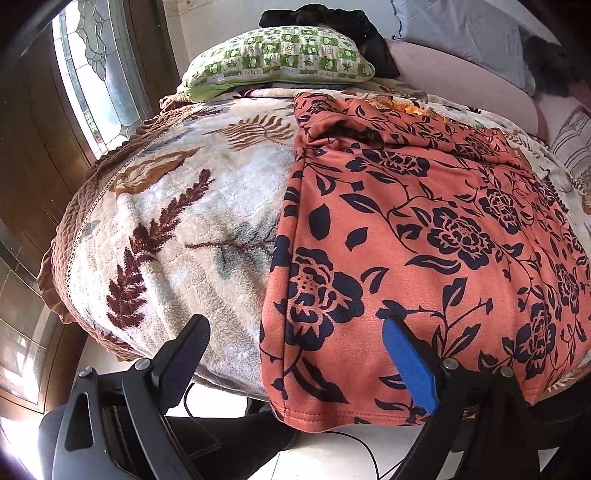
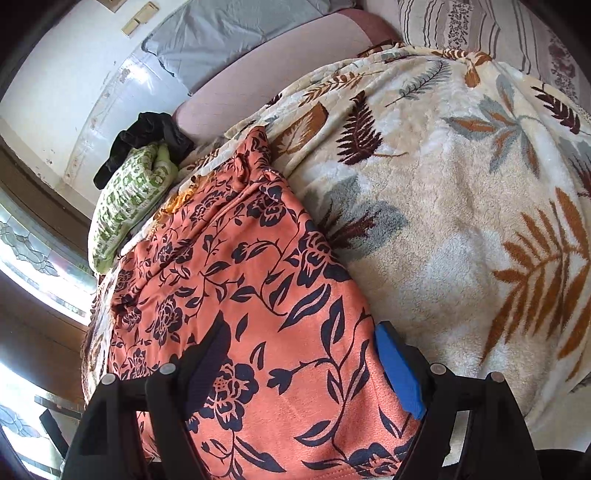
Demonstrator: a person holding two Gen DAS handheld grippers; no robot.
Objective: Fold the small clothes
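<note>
An orange garment with a dark navy flower print point(image 1: 424, 236) lies spread flat on a fleece blanket with a leaf pattern point(image 1: 177, 221); its hem hangs over the bed's near edge. My left gripper point(image 1: 295, 332) is open and empty, its jaws wide apart over the garment's near left corner. In the right wrist view the same garment point(image 2: 258, 280) runs from near to far on the blanket point(image 2: 461, 221). My right gripper point(image 2: 299, 339) is open and empty, straddling the garment's near right part, with the blue pad point(image 2: 399, 369) at its right edge.
A green-and-white patterned pillow point(image 1: 280, 59) with a black cloth point(image 1: 332, 22) behind it lies at the far end. A pink headboard cushion point(image 1: 454, 81), a grey pillow point(image 2: 229, 37) and a striped pillow point(image 2: 480, 29) lie beyond. A window point(image 1: 88, 74) is at left.
</note>
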